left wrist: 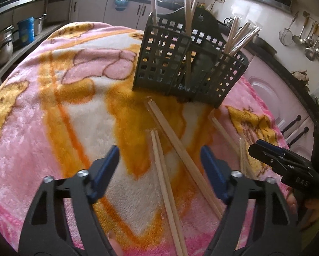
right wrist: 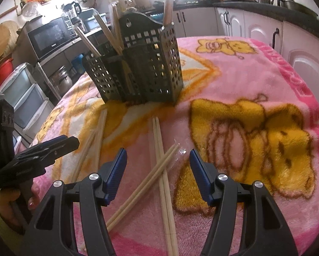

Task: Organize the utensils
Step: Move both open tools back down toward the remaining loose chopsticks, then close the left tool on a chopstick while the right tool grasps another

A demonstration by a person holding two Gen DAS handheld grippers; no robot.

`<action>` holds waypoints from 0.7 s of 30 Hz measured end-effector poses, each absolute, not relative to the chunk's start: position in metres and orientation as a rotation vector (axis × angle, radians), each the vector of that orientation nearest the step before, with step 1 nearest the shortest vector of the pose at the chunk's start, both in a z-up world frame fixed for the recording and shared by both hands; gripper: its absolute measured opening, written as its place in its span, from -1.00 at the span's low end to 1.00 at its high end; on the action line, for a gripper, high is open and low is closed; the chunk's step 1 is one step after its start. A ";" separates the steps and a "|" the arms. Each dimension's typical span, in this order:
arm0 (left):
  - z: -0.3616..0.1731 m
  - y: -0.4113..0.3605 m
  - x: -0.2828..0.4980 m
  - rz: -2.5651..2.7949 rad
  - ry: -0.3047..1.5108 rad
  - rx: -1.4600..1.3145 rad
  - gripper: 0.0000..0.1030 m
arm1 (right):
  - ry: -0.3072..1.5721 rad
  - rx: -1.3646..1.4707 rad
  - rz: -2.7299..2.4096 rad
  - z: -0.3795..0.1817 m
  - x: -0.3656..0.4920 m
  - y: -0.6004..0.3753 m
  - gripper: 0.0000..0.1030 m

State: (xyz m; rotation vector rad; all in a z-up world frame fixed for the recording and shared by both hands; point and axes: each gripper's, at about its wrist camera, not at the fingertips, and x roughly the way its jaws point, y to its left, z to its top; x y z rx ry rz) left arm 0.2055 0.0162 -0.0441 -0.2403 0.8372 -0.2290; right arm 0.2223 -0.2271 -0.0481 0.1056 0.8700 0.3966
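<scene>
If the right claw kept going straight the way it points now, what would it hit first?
Probably the crossed chopsticks lying on the blanket: they sit between the open right claw fingers, directly ahead. The basket stands well beyond them. Depth is hard to judge through the fisheye.

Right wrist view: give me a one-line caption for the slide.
Open right hand-held gripper poised above crossed chopsticks on a pink blanket, dark utensil basket behind.

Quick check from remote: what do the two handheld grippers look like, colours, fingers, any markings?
Both match: the left gripper and right gripper have black cut-out frames, silver pivot screws and ribbed blue fingers. Seen side-on, the right gripper's black body bears embossed lettering, too blurred to read. No cables show.
</scene>
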 end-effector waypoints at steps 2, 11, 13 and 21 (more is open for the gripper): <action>-0.047 0.015 0.208 -0.235 0.849 -0.240 0.08 | 0.891 0.111 0.395 -0.052 0.226 -0.227 0.14; -0.060 0.013 0.219 -0.243 0.896 -0.259 -0.33 | 0.963 0.166 0.419 -0.067 0.244 -0.231 0.13; -0.061 0.012 0.221 -0.241 0.898 -0.258 -0.34 | 0.966 0.174 0.419 -0.068 0.246 -0.231 0.06; -0.063 0.008 0.232 -0.233 0.908 -0.244 -0.39 | 0.969 0.186 0.417 -0.070 0.257 -0.235 -0.36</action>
